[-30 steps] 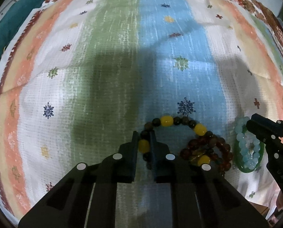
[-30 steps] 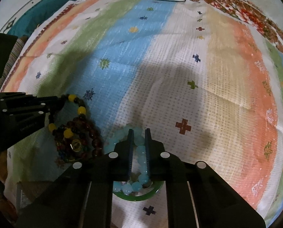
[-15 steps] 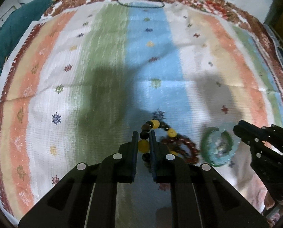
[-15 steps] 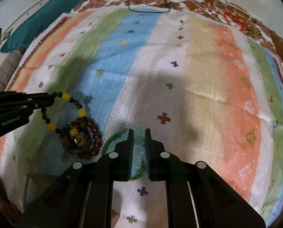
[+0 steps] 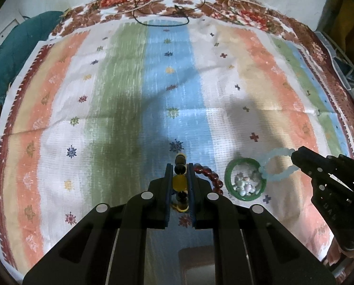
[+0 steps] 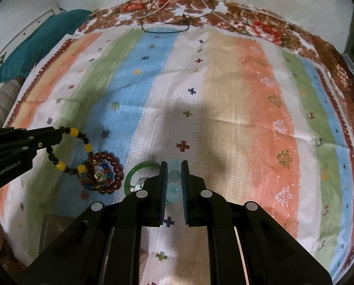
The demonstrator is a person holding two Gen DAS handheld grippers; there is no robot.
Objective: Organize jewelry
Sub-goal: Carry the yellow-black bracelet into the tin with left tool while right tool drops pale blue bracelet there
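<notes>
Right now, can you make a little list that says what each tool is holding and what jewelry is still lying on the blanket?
left tool: shut on the black and yellow bead bracelet, lifted off the cloth
right tool: shut on the pale blue bead bracelet, also lifted
still lying down: dark red bead bracelet and green bangle, side by side
inside the bangle: small pale beads
surface: striped cloth with little flower and cross marks
far edge: a thin black cord
</notes>
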